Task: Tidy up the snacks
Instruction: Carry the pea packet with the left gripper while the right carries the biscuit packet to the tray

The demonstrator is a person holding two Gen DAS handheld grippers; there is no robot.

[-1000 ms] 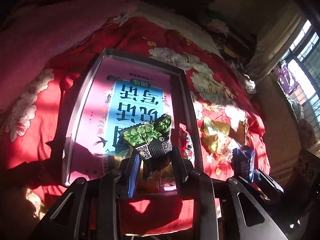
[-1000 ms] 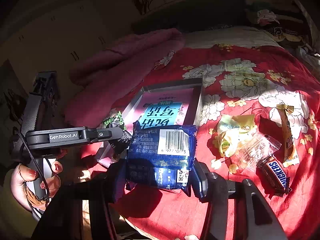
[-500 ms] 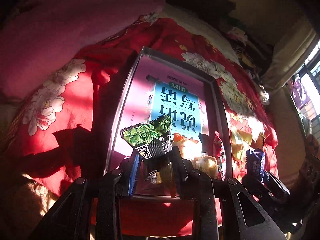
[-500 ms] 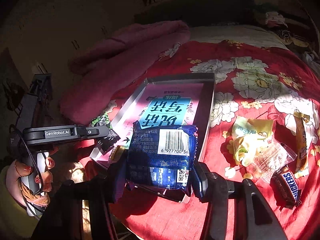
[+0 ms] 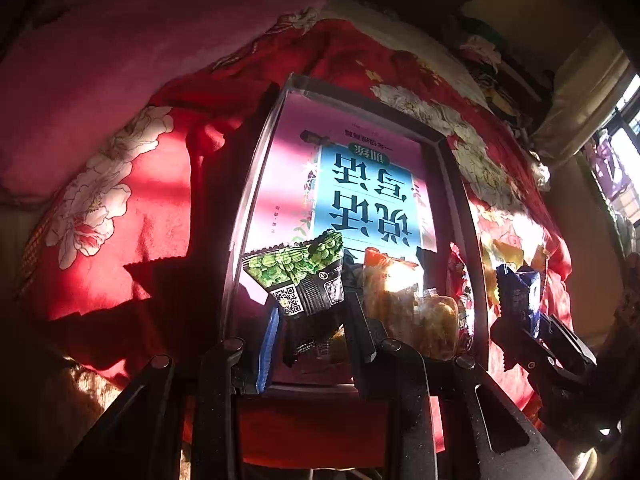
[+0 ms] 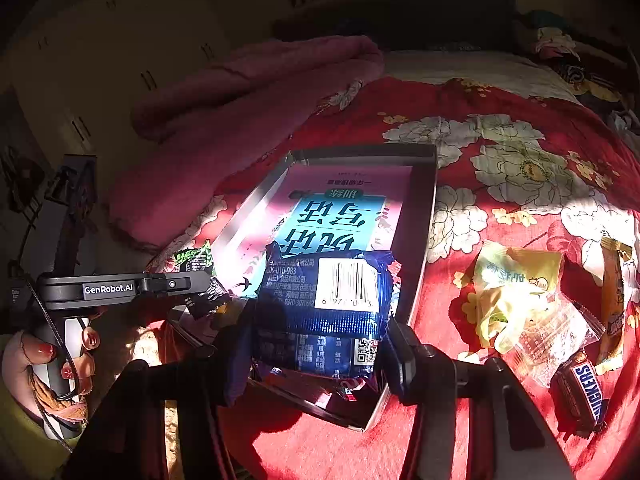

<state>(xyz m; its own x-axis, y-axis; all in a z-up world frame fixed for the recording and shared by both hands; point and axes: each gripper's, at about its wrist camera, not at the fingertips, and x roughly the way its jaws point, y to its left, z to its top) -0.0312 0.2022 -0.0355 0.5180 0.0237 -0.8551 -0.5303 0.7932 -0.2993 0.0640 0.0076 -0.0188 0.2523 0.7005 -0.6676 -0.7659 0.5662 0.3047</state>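
Snack sorting, partly done: both grippers carry packets over the shallow grey tray (image 6: 428,216) at frame centre.

Left gripper (image 5: 310,320) clamps a green-and-black pea packet (image 5: 300,280); right gripper (image 6: 320,344) clamps a blue foil packet (image 6: 324,292). Several wrapped snacks (image 5: 412,308) lie in the tray; loose sweets (image 6: 520,304) remain on the red bedspread (image 6: 520,104), lower right.

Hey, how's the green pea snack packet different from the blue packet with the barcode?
The green pea packet is small, with green peas printed over black; the blue packet is larger and dark blue with a white barcode. The green one is pinched by the left gripper at its lower end and sticks up; the blue one spans the right gripper between its jaws. Both are sealed, each carries a QR code, and both are held over the near end of the tray.
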